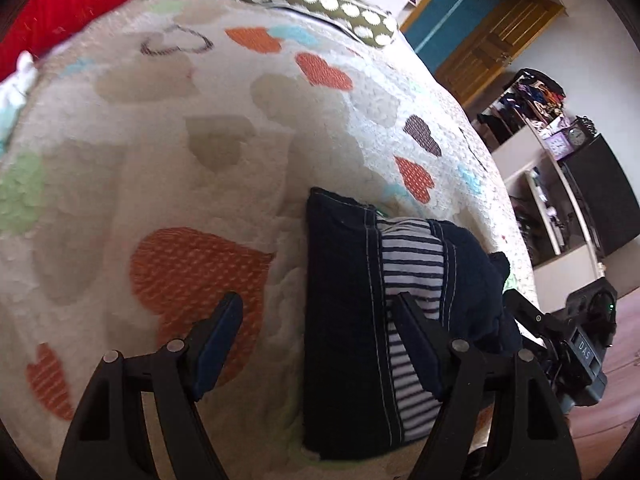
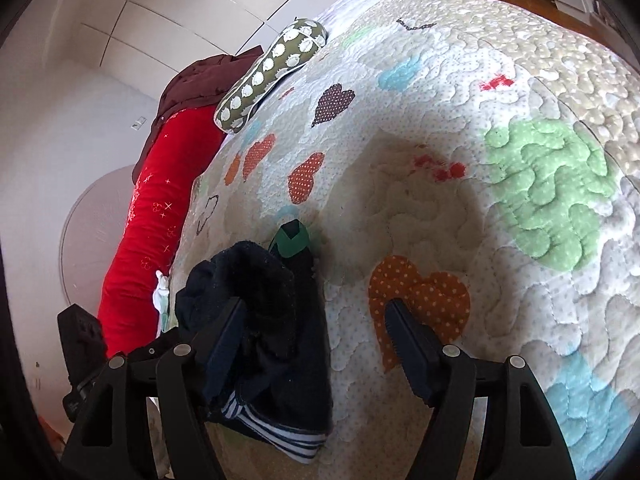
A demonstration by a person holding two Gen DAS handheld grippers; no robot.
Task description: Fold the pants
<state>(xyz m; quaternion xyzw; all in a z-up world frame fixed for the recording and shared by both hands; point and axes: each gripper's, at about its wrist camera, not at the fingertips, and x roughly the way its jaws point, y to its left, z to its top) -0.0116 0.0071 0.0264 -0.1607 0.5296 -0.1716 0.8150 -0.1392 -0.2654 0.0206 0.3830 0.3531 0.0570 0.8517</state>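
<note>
Pants [image 1: 344, 320] of dark navy fabric with white stitching and a navy-and-white striped lining lie bunched in a loose fold on a cream quilted bedspread [image 1: 200, 128] patterned with orange, green, blue and brown hearts. They sit near the bedspread's close edge.

In the left wrist view, the left gripper [image 1: 316, 336] hangs over the pants with its black jaws spread wide; one finger is over the striped lining, the other over a large orange heart, and nothing is pinched between them. Whether the fingers touch the cloth cannot be told.

The right gripper [image 2: 316, 332] shows its jaws spread as well, holding nothing; one finger [image 2: 224, 344] lies against the navy bundle [image 2: 280, 320], the other [image 2: 408, 344] over an orange heart.

At the far side of the bed lie a long red bolster [image 2: 148, 240], an olive cushion with white dots [image 1: 316, 4] and a dark maroon cloth [image 2: 196, 84]. Open shelves crowded with small items [image 1: 532, 108] stand beside the bed.
</note>
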